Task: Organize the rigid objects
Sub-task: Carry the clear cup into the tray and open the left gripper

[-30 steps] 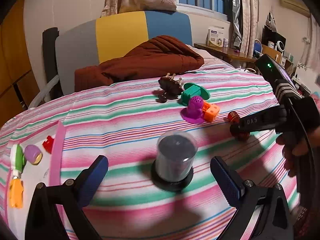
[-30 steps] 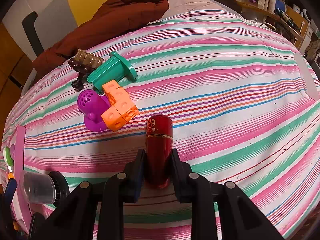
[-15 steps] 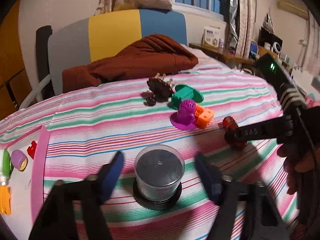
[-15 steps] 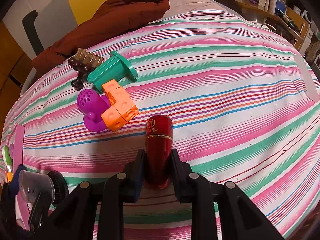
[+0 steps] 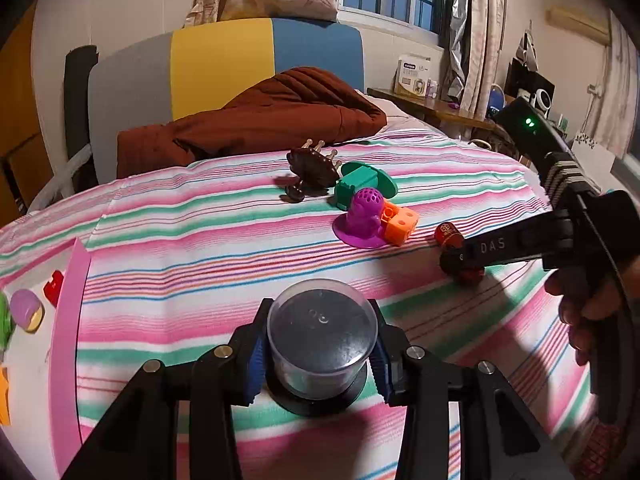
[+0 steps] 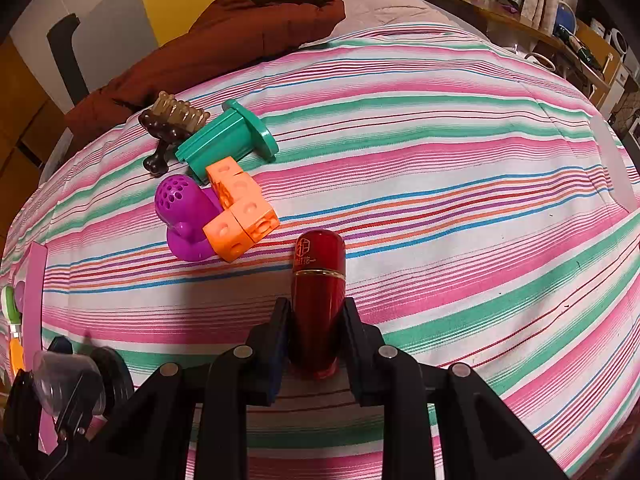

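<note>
My left gripper [image 5: 318,354] is shut on a clear disc case [image 5: 321,338] with a black base, standing on the striped bed cover. The case also shows at the lower left of the right wrist view [image 6: 68,380]. My right gripper [image 6: 316,334] is shut on a dark red bottle [image 6: 318,292] lying on the cover; the bottle also shows in the left wrist view [image 5: 450,234]. Beyond lie an orange cube block [image 6: 240,210], a purple perforated toy [image 6: 186,216], a green flanged piece [image 6: 224,140] and a brown brush [image 6: 172,124].
A white tray with a pink rim [image 5: 66,320] sits at the left and holds small toys: a purple-yellow piece [image 5: 26,308] and a red piece [image 5: 54,283]. A brown quilt [image 5: 260,120] lies at the back. A desk [image 5: 436,106] stands far right.
My left gripper has moved forward around the disc case and closed on it. The right gripper stays shut on the red bottle, unmoved.
</note>
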The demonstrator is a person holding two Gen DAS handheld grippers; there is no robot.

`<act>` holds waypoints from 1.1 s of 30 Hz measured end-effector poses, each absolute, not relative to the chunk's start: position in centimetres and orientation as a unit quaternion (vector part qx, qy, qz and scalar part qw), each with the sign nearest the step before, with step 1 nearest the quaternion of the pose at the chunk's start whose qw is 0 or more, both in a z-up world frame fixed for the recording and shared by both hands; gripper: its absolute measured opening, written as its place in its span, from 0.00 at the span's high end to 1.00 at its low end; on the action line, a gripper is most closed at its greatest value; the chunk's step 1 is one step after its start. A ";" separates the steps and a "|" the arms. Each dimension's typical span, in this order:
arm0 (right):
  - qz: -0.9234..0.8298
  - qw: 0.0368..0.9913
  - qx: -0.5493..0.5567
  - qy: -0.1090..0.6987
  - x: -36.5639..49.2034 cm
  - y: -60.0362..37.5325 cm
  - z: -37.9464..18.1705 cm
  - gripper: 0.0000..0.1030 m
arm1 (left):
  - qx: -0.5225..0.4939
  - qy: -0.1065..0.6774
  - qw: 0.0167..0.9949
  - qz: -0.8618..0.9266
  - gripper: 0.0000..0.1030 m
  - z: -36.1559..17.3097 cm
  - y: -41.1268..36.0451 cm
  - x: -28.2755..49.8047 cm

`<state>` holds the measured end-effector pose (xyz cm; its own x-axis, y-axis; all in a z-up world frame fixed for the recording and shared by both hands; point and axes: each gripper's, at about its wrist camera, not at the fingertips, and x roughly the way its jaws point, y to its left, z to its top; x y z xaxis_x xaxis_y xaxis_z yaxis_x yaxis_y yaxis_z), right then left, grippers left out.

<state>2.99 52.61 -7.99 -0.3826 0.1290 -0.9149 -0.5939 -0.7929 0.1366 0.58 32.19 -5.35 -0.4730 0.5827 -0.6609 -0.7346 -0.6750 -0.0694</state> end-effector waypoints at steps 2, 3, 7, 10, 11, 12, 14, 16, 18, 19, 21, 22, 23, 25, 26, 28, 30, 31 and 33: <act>0.799 0.226 -0.507 0.229 3.0 52.6 -8.0 0.76 | -0.342 0.102 0.388 0.850 0.58 -5.2 31.6 0.7; 0.800 0.226 -0.507 0.229 3.0 52.6 -8.0 0.76 | -0.343 0.096 0.390 0.849 0.58 -5.2 31.2 0.8; 0.800 0.226 -0.506 0.228 3.0 52.6 -8.0 0.76 | -0.348 0.081 0.392 0.848 0.58 -4.9 30.0 1.2; 0.801 0.227 -0.506 0.226 3.0 52.5 -8.1 0.76 | -0.348 0.076 0.396 0.846 0.58 -4.6 29.1 1.7; 0.801 0.227 -0.506 0.225 3.0 52.5 -8.1 0.76 | -0.346 0.075 0.398 0.846 0.58 -4.4 28.8 1.9; 0.802 0.227 -0.506 0.224 3.0 52.4 -8.1 0.76 | -0.345 0.073 0.399 0.846 0.58 -4.2 28.6 2.1; 0.802 0.227 -0.506 0.221 3.1 52.2 -8.0 0.76 | -0.341 0.069 0.404 0.846 0.58 -3.7 27.9 2.7; 0.803 0.228 -0.506 0.218 2.9 52.3 -8.2 0.76 | -0.336 0.067 0.406 0.847 0.58 -3.3 27.3 3.1; 0.803 0.228 -0.507 0.213 3.0 52.1 -8.3 0.77 | -0.332 0.067 0.407 0.848 0.58 -2.8 26.6 3.4; 0.804 0.229 -0.507 0.210 3.0 52.0 -8.3 0.77 | -0.329 0.069 0.406 0.850 0.58 -2.5 26.2 3.5; 0.805 0.230 -0.508 0.204 3.5 51.6 -8.1 0.77 | -0.324 0.068 0.403 0.853 0.58 -2.1 25.3 3.5; 0.805 0.231 -0.508 0.202 3.0 51.5 -8.1 0.77 | -0.322 0.063 0.401 0.855 0.58 -1.8 24.7 3.5; 0.805 0.231 -0.509 0.199 2.3 51.7 -8.5 0.77 | -0.321 0.058 0.399 0.857 0.58 -1.6 24.2 3.4; 0.806 0.232 -0.509 0.194 2.1 51.6 -8.6 0.77 | -0.321 0.050 0.390 0.861 0.58 -1.3 23.1 3.1; 0.806 0.232 -0.510 0.191 2.1 51.6 -8.6 0.77 | -0.321 0.045 0.386 0.864 0.58 -1.1 22.5 2.9; 0.806 0.232 -0.510 0.188 2.3 51.1 -8.5 0.77 | -0.321 0.036 0.376 0.869 0.58 -0.9 21.2 2.4; 0.807 0.233 -0.512 0.181 2.5 50.7 -8.3 0.77 | -0.322 0.026 0.361 0.875 0.58 -0.6 19.8 1.6; 0.807 0.234 -0.513 0.176 2.6 50.5 -8.2 0.77 | -0.323 0.019 0.354 0.878 0.58 -0.6 18.9 1.2; 0.808 0.236 -0.514 0.168 2.3 50.8 -8.5 0.77 | -0.328 0.005 0.339 0.882 0.58 -0.6 17.5 0.3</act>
<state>2.26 50.77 -8.49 -0.3607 0.2090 -0.9090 -0.5544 -0.8317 0.0288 0.33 17.48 -0.56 -0.5546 0.5948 -0.5820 -0.6013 -0.7699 -0.2138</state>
